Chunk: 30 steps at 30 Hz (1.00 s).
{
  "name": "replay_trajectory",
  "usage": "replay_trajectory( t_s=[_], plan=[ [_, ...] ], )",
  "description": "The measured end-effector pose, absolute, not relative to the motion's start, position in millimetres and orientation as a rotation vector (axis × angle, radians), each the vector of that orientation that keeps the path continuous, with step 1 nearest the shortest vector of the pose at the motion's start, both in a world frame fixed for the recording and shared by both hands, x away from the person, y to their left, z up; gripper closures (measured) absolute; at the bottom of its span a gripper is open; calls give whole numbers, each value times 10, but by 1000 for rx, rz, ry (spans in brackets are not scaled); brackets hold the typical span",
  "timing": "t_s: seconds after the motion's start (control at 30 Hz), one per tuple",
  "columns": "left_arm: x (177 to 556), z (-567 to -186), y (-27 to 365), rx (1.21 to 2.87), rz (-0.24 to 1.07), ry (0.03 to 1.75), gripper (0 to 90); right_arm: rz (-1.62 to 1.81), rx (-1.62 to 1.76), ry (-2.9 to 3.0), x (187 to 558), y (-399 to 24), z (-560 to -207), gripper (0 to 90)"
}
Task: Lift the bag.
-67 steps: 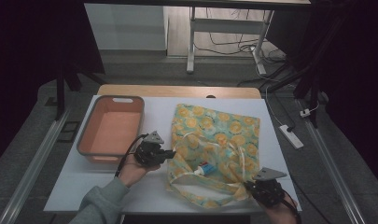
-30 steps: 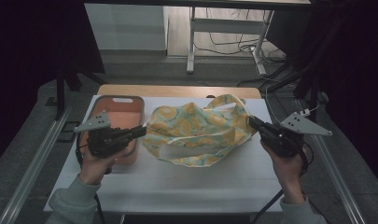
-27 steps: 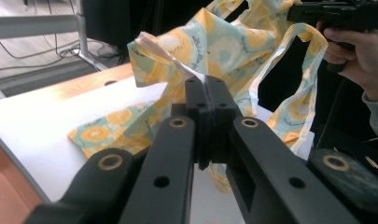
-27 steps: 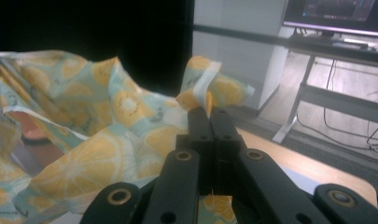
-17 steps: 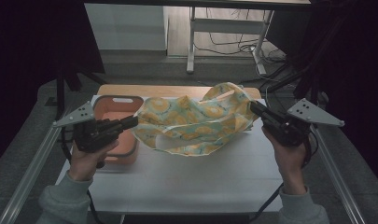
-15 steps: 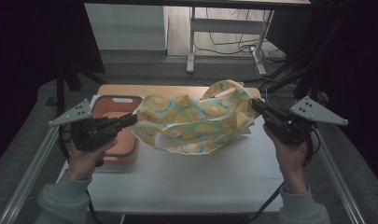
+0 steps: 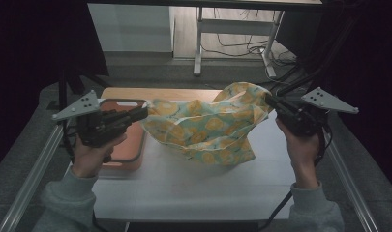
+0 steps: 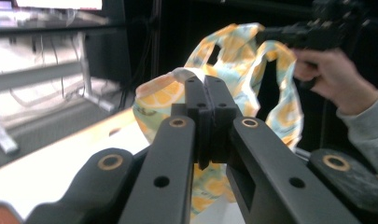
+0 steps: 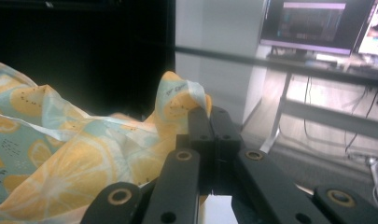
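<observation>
A cloth with an orange-slice print [image 7: 208,128] hangs in the air above the white table [image 7: 193,179], stretched between both grippers. My left gripper [image 7: 144,114] is shut on the cloth's left edge, beside the tray. My right gripper [image 7: 268,101] is shut on the upper right corner, which bunches up there. In the left gripper view the jaws of the left gripper [image 8: 206,84] pinch the cloth [image 8: 233,51], with the other hand and its gripper beyond. In the right gripper view the right gripper [image 9: 209,113] clamps a fold of the cloth [image 9: 84,154].
An orange tray [image 7: 130,145] lies on the table's left side, under my left hand. A wooden strip [image 7: 159,93] runs along the far edge. Metal rails [image 7: 34,169] flank the table. Monitors [image 9: 308,23] stand beyond in the right gripper view.
Both grippers have risen with the cloth, lifting it from the table into the air and spreading it between them. Both stay shut on the cloth.
</observation>
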<state>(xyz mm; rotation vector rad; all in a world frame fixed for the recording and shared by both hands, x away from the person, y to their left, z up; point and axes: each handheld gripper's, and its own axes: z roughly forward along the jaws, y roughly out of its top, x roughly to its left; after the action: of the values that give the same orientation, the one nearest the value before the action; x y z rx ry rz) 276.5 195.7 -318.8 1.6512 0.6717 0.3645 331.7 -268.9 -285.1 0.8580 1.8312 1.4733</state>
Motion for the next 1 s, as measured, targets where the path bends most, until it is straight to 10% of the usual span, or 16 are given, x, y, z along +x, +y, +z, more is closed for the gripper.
replay_trajectory(
  t_s=[0.7,0.9,1.0],
  plan=[
    [3253,-4282,1725,1864,179,893,884,1212,1099,2167,3844,-2705,-4223,881],
    [3172,-4156,1766,1836,262,880,371,1287,993,2155,3715,-2682,-4070,562],
    [3123,-4106,1824,1835,288,869,306,1335,944,2148,3626,-2689,-3971,464]
  ],
)
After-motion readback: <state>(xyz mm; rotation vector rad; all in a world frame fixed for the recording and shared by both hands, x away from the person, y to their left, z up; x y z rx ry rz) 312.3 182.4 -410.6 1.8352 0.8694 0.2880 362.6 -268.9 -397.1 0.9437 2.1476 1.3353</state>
